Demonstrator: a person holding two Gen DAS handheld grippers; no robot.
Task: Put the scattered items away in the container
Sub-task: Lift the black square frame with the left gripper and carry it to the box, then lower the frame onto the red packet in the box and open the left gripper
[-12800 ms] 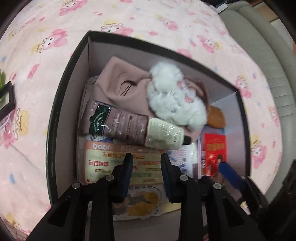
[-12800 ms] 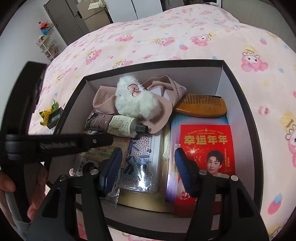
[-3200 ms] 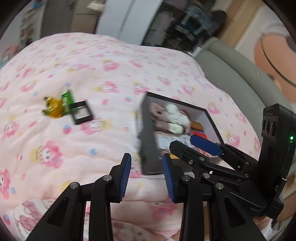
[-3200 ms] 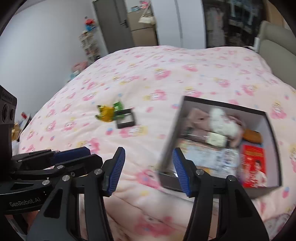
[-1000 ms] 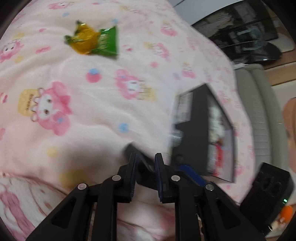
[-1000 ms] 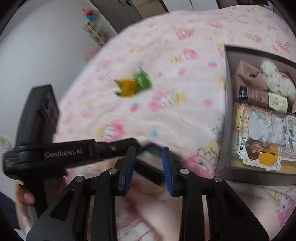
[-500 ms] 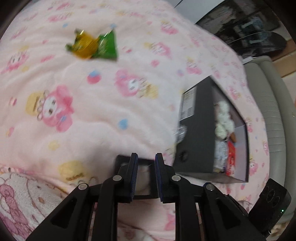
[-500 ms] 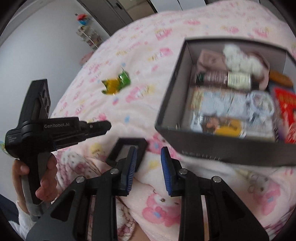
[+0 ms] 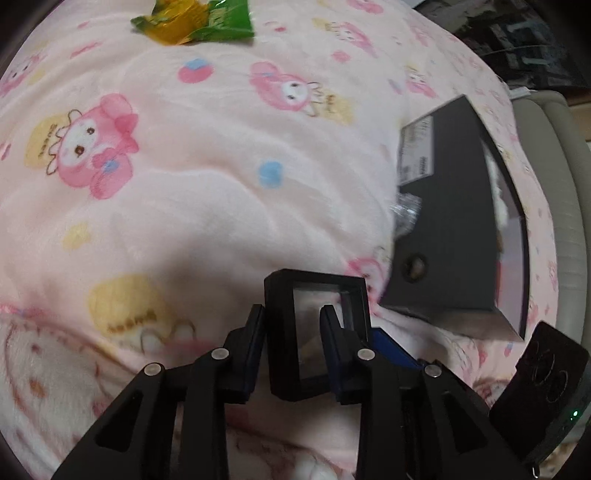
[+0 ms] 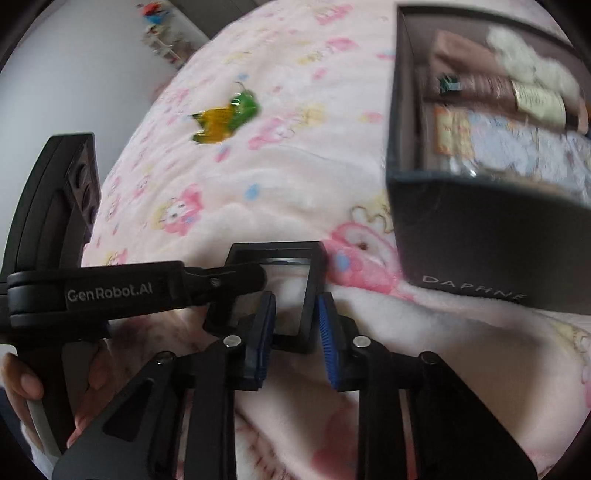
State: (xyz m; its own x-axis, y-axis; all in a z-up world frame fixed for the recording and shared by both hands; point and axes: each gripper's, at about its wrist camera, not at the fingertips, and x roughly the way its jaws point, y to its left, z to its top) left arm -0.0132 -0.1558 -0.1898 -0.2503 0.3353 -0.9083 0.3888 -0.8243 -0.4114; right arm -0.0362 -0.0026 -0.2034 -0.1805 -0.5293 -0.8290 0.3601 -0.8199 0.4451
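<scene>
Black frame lies beside the box, snack packet well apart.

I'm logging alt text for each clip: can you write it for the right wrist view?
A small black square frame lies on a pink cartoon-print blanket, with the right hand-held gripper straddling its right edge and the left hand-held gripper reaching its left side. A filled black box sits to the right; a green-yellow wrapper lies beyond.

Black frame, pink cartoon-print blanket, black box.
</scene>
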